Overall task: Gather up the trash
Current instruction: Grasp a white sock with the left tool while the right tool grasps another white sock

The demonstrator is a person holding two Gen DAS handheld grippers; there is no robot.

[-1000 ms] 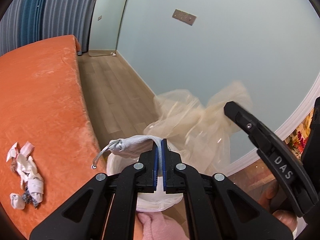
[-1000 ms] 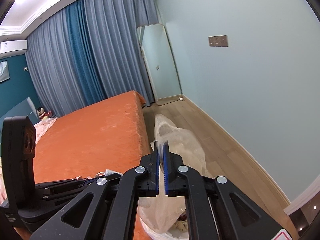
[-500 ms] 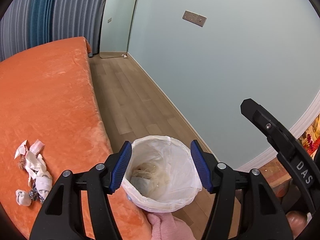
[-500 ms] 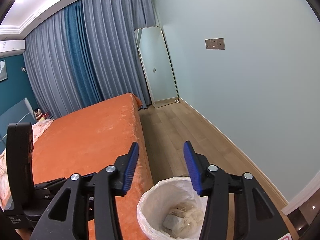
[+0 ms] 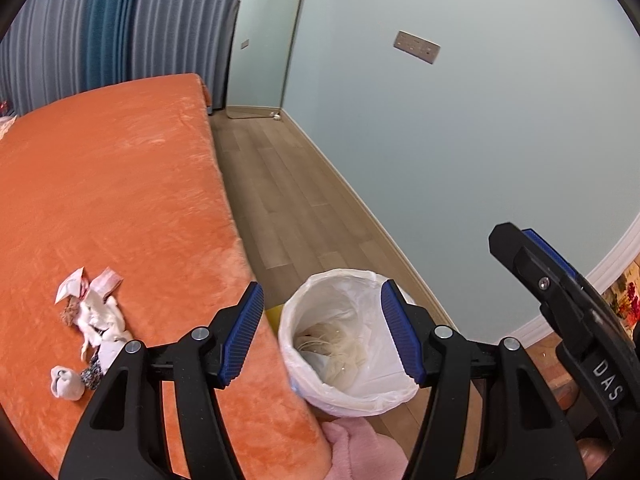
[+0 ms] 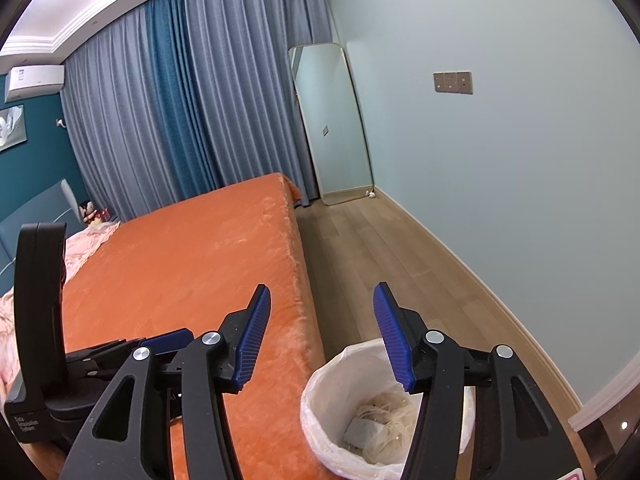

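The scraps of trash [image 5: 90, 336] — torn white and pink paper, a crumpled white wad and some dark bits — lie in 1 loose cluster on the orange bed cover [image 5: 120, 184], well off to the outside of the left gripper's [image 5: 322, 332] left finger and on the far side of it from the bin. The cluster runs long, its axis stretching from the wad nearest the camera up to the pink and white paper farther out, roughly parallel to the fingers' own line. Directly beyond the fingers and partly between their tips sits the trash bin [image 5: 348, 344], lined with a white bag, with pale stringy material already lying at its bottom. Both blue-padded jaws have just been opening and now stand about half apart with nothing between the pads; the same goes for the right gripper [image 6: 322, 334], whose jaws have also just spread and grip nothing, the bin showing below and past its right finger. In the right wrist view the scraps are not visible at all, so I judge the left hand the nearer one — its next move would be a swing leftward over the bed, fingers lined across the cluster's short side to pinch 1 piece.
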